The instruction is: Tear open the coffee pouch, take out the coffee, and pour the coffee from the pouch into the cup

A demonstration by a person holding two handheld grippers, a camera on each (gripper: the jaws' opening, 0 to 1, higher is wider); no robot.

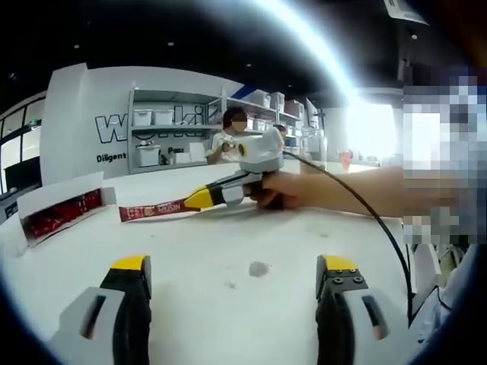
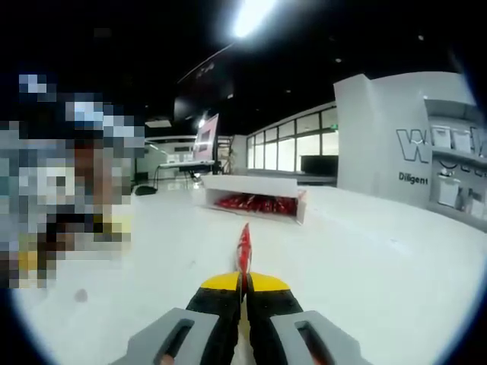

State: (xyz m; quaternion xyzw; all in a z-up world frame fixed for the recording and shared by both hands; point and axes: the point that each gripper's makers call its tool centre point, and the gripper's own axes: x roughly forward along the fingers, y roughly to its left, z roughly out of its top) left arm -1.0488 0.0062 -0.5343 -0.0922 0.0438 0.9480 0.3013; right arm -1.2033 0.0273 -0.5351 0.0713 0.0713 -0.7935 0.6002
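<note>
While the right gripper [image 2: 243, 293] pinches a slim red coffee pouch [image 1: 156, 210] at mid-frame above the white surface [image 1: 228, 258], the left gripper [image 1: 232, 277] hovers, jaws spread, at lower frame.

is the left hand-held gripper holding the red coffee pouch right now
No. The left hand-held gripper is open over the bare table, while the right hand-held gripper grips the red pouch.

Bright overhead strip glare, fisheye-bent edges, soft focus
</note>
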